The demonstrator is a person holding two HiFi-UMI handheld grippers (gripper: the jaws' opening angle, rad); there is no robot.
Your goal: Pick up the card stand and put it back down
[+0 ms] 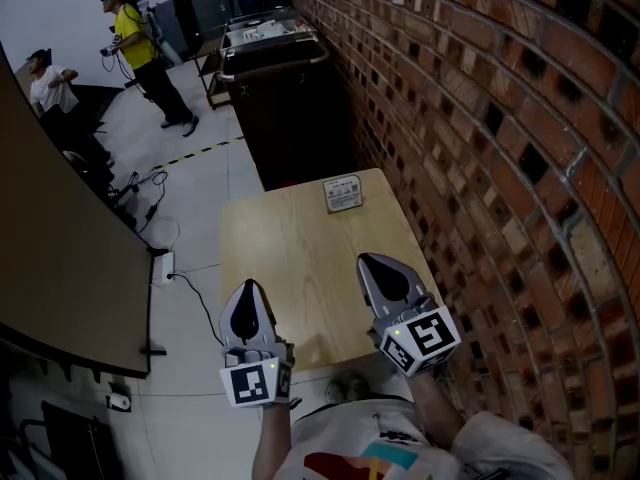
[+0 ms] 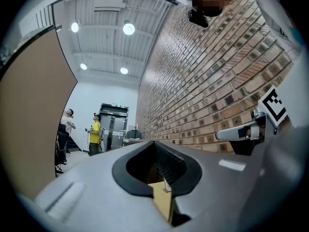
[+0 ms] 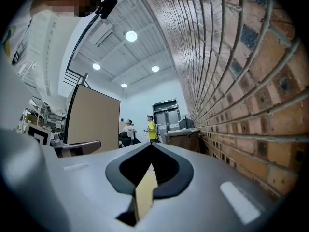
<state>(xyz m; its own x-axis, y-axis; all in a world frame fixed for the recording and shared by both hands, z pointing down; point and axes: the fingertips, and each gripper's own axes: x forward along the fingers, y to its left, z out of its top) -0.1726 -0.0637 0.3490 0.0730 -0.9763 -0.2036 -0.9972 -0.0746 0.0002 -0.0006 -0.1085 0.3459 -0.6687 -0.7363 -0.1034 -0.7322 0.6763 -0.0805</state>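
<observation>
The card stand (image 1: 342,194), a small white printed card in a holder, stands upright at the far edge of the light wooden table (image 1: 290,258), close to the brick wall. My left gripper (image 1: 249,285) hovers over the table's near left corner with its jaws together and nothing in them. My right gripper (image 1: 366,261) sits over the near right part of the table, also shut and empty. Both point toward the stand and are well short of it. In the left gripper view the jaws (image 2: 154,142) meet at a point, as they do in the right gripper view (image 3: 150,144).
A brick wall (image 1: 480,118) runs along the table's right side. A dark cabinet (image 1: 280,88) stands just beyond the table. A brown partition (image 1: 60,248) and a power strip with cable (image 1: 165,265) lie to the left. Two people (image 1: 140,48) stand far back.
</observation>
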